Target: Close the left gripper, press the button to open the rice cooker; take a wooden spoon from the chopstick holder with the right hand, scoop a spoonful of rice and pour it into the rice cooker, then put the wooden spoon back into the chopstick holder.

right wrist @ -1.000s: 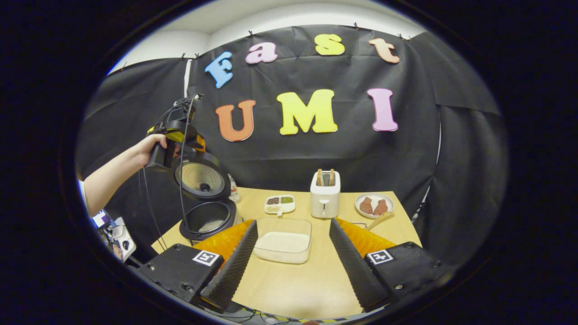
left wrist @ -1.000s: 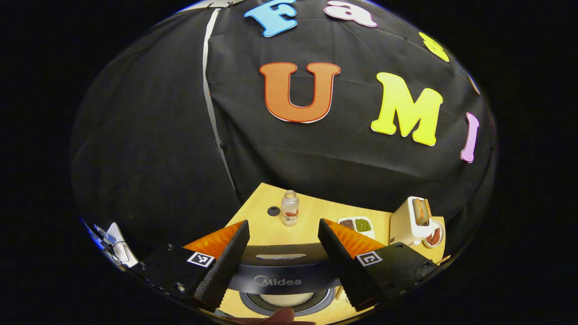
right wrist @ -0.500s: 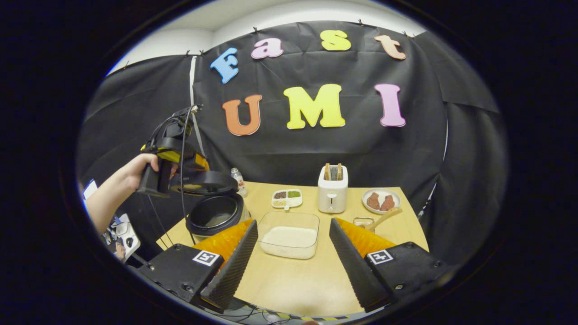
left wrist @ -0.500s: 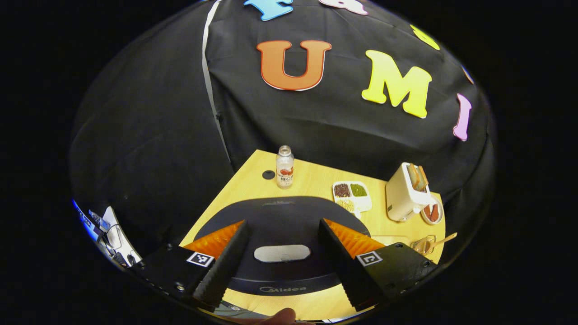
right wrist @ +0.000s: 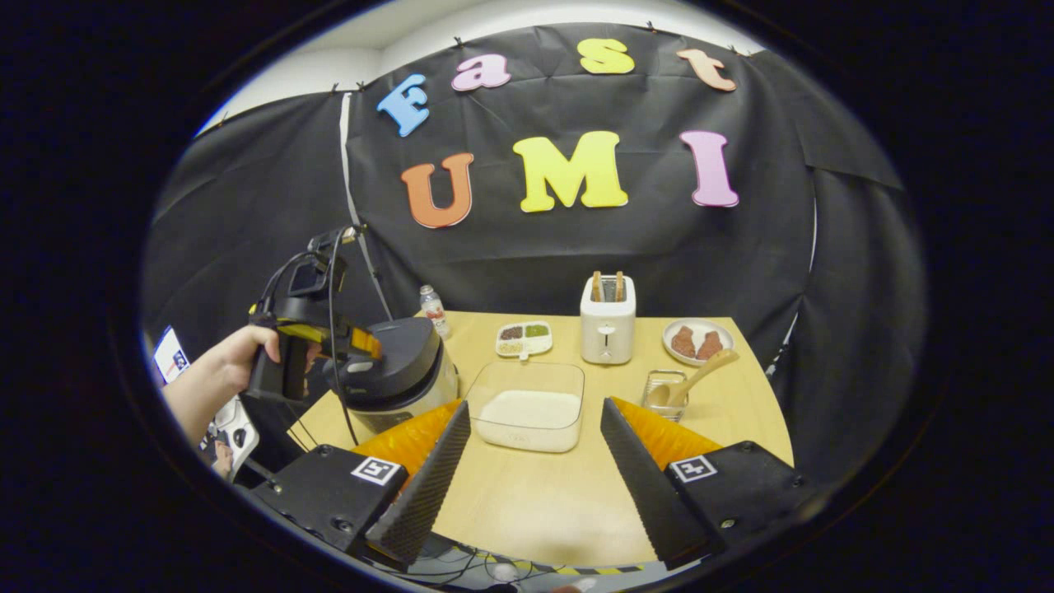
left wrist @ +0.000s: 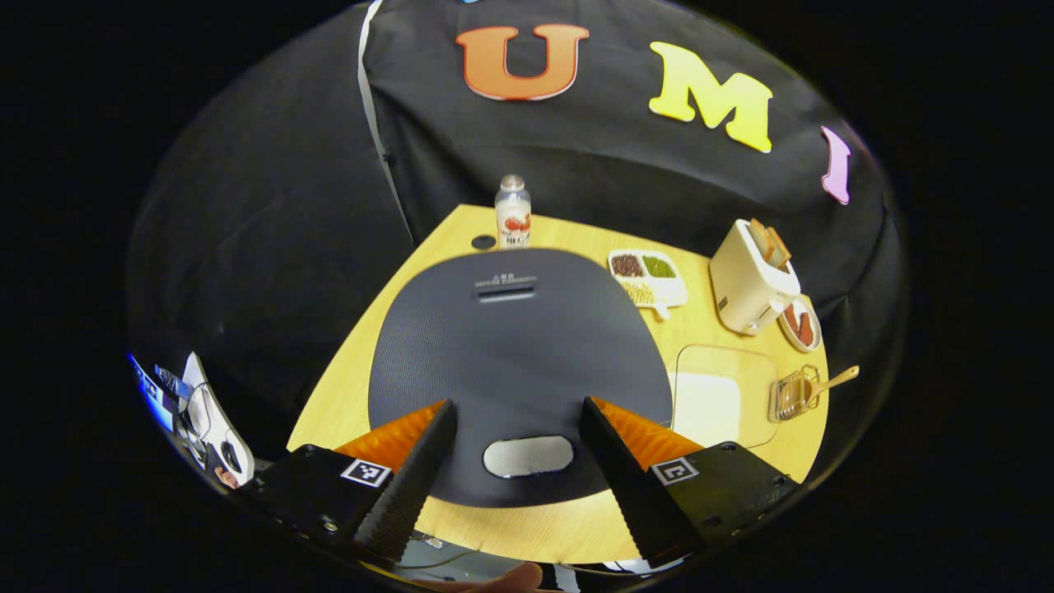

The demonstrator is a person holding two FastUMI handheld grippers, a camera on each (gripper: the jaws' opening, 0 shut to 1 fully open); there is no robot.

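The dark rice cooker (left wrist: 519,346) stands with its lid down, its silver button (left wrist: 528,455) lying between the spread fingers of my left gripper (left wrist: 515,461), which is open just above the lid's front. In the right gripper view a hand holds that left gripper (right wrist: 358,344) against the cooker (right wrist: 408,371). A clear container of white rice (right wrist: 529,408) sits mid-table. The wooden spoon (right wrist: 700,375) leans in the wire chopstick holder (right wrist: 661,392). My right gripper (right wrist: 527,469) hangs open over the near table edge, holding nothing.
A white toaster (right wrist: 607,329) with bread, a divided dish of beans (right wrist: 523,338), a plate of meat (right wrist: 696,340) and a small bottle (right wrist: 432,309) stand along the back of the wooden table (right wrist: 535,502). Cables hang past its front edge.
The cooker's lid swung from upright to fully down, and my left gripper came down with it. The right gripper stayed open and tilted slightly.
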